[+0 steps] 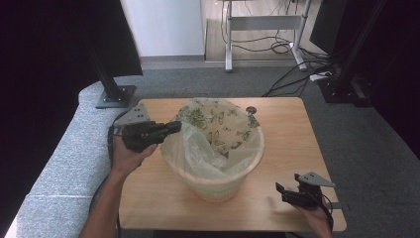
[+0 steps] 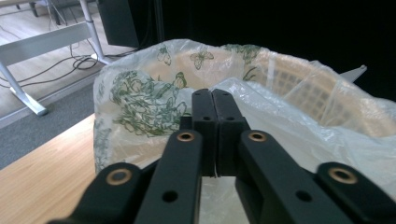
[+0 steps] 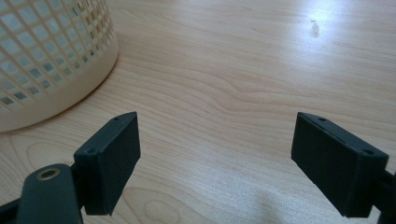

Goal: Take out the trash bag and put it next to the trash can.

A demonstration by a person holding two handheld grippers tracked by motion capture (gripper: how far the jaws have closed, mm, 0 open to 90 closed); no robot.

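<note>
- Left gripper at the 9 o'clock rim of the basket, jaws pressed together on a fold of the clear bag; in the left gripper view the pads meet face to face, with the film bunched just past them.
- Right gripper at 4 o'clock from the basket, low over the wood, jaws spread wide with bare board between them.
- Pale lattice basket at the table's centre, lined with a butterfly-print bag draped over the far rim from 10 to 2 o'clock; clear bag slumped inside, its edge lifted at 9 o'clock.
- Light wooden table, grain plain, small dark round spot at 1 o'clock from the basket.
- Grey carpet around; black stand base at 10 o'clock; white desk frame and loose cables at 12 to 1 o'clock; dark curtains at both sides.
- Basket wall close at the right gripper's 10 o'clock, not touching.
</note>
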